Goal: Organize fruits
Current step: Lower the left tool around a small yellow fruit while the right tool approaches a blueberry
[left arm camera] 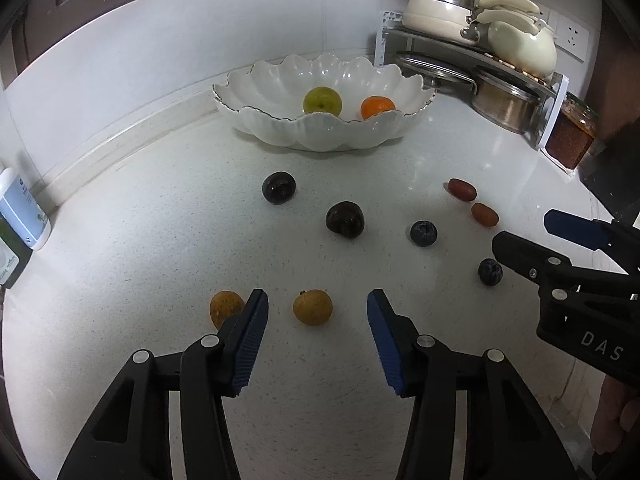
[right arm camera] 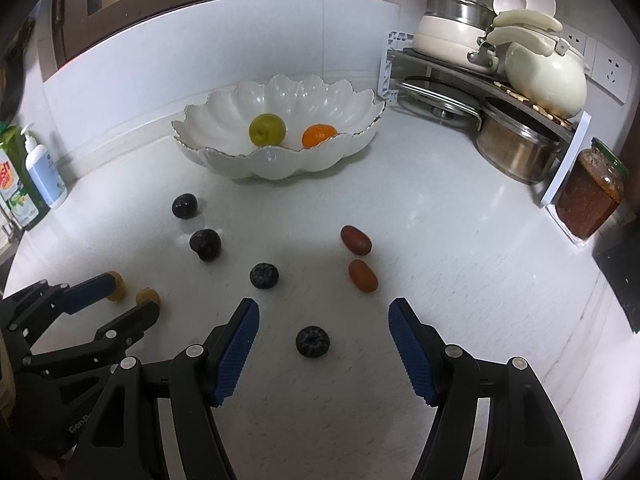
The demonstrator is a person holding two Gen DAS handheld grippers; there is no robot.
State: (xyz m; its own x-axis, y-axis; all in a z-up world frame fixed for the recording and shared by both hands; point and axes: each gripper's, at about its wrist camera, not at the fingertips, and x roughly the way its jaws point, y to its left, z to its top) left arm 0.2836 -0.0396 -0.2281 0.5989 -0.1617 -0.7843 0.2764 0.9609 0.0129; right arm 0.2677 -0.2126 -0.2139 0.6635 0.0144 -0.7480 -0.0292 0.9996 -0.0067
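Left wrist view: the left gripper [left arm camera: 318, 306] stands open around a yellow fruit [left arm camera: 312, 307] on the desk [left arm camera: 160, 248], pads not touching; its left finger half hides a second yellow fruit [left arm camera: 224, 307]. The scalloped white bowl [left arm camera: 320, 132] holds a green fruit [left arm camera: 322, 101] and an orange [left arm camera: 377, 107], rim-cut.

Right wrist view: the right gripper [right arm camera: 323, 312] is open — a blueberry [right arm camera: 313, 341] lies between its pads, untouched.

A home kitchen: stone counter [right arm camera: 460, 240], pots on rack [right arm camera: 516, 152], wall sockets [right arm camera: 610, 70].
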